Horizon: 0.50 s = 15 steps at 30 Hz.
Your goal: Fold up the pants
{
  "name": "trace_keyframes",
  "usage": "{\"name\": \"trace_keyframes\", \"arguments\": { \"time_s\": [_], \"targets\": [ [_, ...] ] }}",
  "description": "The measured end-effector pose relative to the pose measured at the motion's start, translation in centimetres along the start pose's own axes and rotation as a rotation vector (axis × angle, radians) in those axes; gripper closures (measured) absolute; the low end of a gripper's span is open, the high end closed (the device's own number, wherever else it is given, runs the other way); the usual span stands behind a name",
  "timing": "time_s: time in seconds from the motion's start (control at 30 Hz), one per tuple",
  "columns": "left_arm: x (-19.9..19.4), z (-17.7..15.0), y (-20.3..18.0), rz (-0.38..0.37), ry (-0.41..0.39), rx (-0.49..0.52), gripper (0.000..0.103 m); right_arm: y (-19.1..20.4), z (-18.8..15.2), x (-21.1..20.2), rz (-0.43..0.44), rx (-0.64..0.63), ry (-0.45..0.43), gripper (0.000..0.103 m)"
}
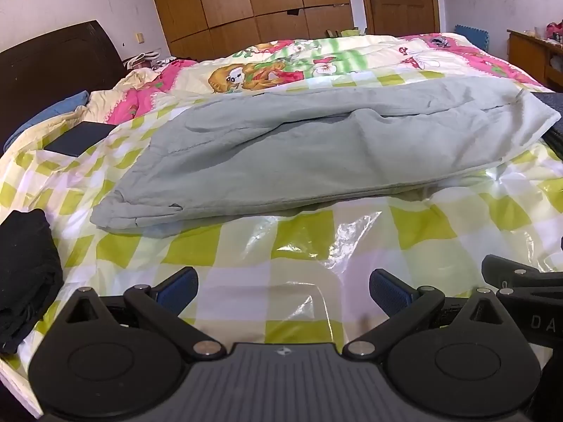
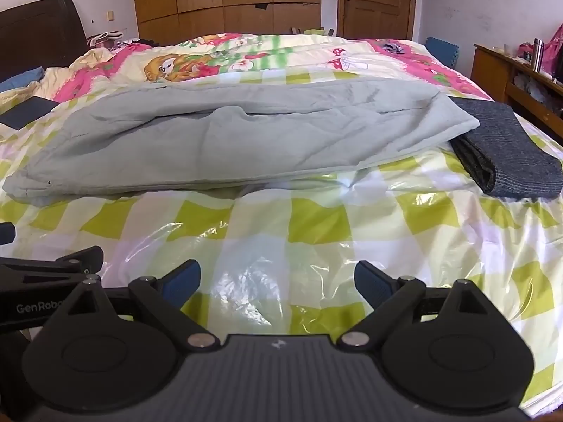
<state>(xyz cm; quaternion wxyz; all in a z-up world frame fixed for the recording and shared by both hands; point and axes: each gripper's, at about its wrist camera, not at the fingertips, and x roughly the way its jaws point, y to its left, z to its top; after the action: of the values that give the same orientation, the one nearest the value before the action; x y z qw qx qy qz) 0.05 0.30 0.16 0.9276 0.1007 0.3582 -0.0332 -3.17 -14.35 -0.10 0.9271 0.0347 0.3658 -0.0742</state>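
Note:
Light grey-green pants (image 1: 299, 151) lie lengthwise across the bed, folded in half along their length, on a green and white checked plastic sheet (image 1: 299, 246). They also show in the right wrist view (image 2: 228, 140). My left gripper (image 1: 283, 292) is open and empty, hovering over the sheet in front of the pants. My right gripper (image 2: 278, 281) is open and empty too, beside the left one and short of the pants. Part of the right gripper (image 1: 520, 277) shows at the right edge of the left wrist view.
A folded dark grey garment (image 2: 506, 147) lies right of the pants, its edge under them. A black garment (image 1: 24, 274) lies at the left. A dark flat object (image 1: 79, 137) rests at the far left. A cartoon quilt (image 1: 281, 66), headboard (image 1: 52, 66) and wardrobe (image 1: 253, 0) lie beyond.

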Motion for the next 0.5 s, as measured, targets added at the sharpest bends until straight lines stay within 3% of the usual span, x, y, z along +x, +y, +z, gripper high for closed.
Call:
{"name": "trace_keyframes", "arguments": {
  "time_s": [0.5],
  "targets": [
    [-0.07,-0.27,-0.54,0.024,-0.022,0.022,0.000,0.09,-0.22,0.05,0.002,-0.001,-0.001,0.009]
  ]
}}
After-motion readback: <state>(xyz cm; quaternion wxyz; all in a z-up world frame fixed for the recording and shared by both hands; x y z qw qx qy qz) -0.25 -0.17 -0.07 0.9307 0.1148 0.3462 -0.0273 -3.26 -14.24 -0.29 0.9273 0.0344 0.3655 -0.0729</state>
